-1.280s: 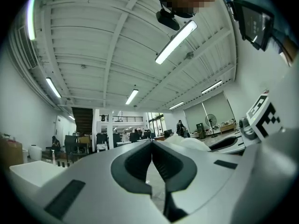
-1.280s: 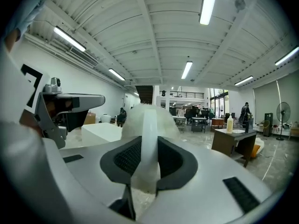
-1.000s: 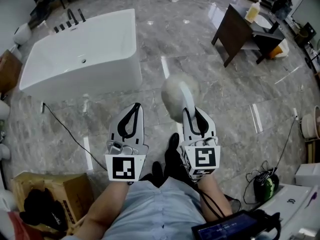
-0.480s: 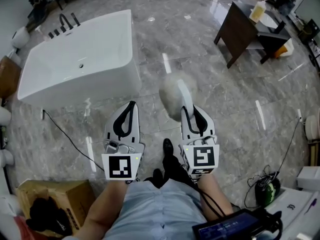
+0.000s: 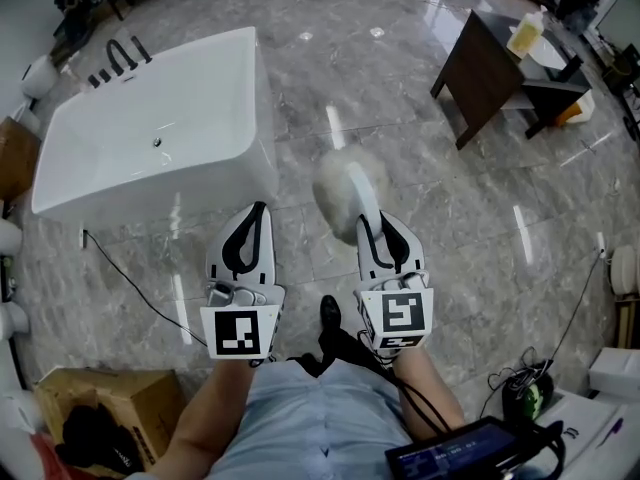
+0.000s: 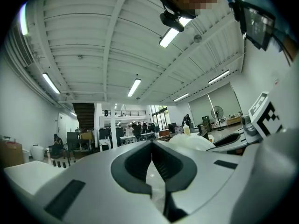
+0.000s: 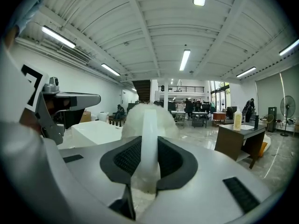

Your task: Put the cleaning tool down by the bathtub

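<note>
Both grippers are nearer the bathtub [image 5: 150, 138] than a second ago: right gripper [image 5: 378, 224] clamps the cleaning tool [image 5: 340, 190] by its handle, left gripper [image 5: 252, 214] is closed and empty, set-down pending.

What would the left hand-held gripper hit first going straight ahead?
Probably nothing near: the left hand-held gripper points about level, passing over or just right of the bathtub's near corner, then open floor. Depth is unclear.

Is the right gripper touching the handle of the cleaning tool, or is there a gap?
Touching. In the right gripper view, the right gripper has both jaws pressed on the white handle, with no gap.
</note>
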A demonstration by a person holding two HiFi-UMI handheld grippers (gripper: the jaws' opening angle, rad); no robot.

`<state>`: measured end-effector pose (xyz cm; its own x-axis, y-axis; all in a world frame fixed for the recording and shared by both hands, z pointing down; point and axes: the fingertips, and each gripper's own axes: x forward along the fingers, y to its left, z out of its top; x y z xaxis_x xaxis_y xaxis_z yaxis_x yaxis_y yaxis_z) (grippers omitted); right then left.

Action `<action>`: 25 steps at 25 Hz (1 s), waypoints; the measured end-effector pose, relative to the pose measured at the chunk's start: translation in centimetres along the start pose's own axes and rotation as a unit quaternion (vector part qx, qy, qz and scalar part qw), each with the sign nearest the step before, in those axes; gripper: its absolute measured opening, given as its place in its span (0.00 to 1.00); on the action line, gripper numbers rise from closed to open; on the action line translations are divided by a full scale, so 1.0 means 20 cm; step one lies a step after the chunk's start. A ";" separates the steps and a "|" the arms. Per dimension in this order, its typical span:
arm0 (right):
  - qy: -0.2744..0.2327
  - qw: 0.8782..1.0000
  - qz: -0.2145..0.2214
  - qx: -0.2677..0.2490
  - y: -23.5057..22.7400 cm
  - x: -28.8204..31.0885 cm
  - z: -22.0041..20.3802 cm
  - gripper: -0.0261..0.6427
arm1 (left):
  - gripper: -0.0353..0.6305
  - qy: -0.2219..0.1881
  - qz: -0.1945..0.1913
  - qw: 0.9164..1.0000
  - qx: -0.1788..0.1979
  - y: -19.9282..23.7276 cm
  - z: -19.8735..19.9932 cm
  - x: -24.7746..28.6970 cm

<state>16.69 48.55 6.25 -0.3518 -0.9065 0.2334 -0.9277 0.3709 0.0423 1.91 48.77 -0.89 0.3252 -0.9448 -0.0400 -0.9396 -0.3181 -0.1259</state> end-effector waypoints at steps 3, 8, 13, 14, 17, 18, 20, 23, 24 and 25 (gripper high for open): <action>-0.001 1.000 0.003 0.005 -0.05 0.08 0.02 0.18 | 0.08 -0.004 0.004 1.000 0.004 0.01 0.01 0.09; -0.008 1.000 0.017 -0.003 -0.10 0.16 0.04 0.18 | 0.08 -0.001 0.018 1.000 -0.001 0.02 0.00 0.17; -0.008 1.000 0.015 -0.004 -0.18 0.20 0.06 0.18 | 0.08 -0.010 0.024 1.000 -0.003 0.02 0.02 0.24; -0.006 1.000 0.015 -0.004 -0.18 0.22 0.06 0.18 | 0.08 -0.010 0.025 1.000 -0.003 0.03 0.02 0.25; -0.006 1.000 0.015 -0.003 -0.17 0.27 0.08 0.18 | 0.08 -0.011 0.029 1.000 -0.004 0.07 0.02 0.28; -0.006 1.000 0.016 -0.005 -0.17 0.29 0.09 0.18 | 0.08 -0.011 0.030 0.999 -0.005 0.08 0.01 0.29; -0.004 1.000 0.017 -0.009 -0.17 0.33 0.08 0.18 | 0.08 -0.010 0.032 0.999 -0.008 0.11 -0.01 0.32; 0.000 1.000 0.016 -0.010 -0.17 0.42 0.07 0.18 | 0.08 -0.007 0.032 0.999 -0.009 0.17 -0.04 0.38; 0.002 1.000 0.015 -0.011 -0.17 0.45 0.07 0.18 | 0.08 -0.007 0.032 0.999 -0.010 0.19 -0.06 0.41; 0.004 1.000 0.014 -0.011 -0.18 0.49 0.07 0.18 | 0.08 -0.008 0.031 0.999 -0.011 0.22 -0.06 0.44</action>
<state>16.38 38.01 7.01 -0.3766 -0.8938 0.2434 -0.9145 0.4007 0.0563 0.59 38.89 -0.50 0.2671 -0.9616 -0.0635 -0.9604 -0.2601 -0.1003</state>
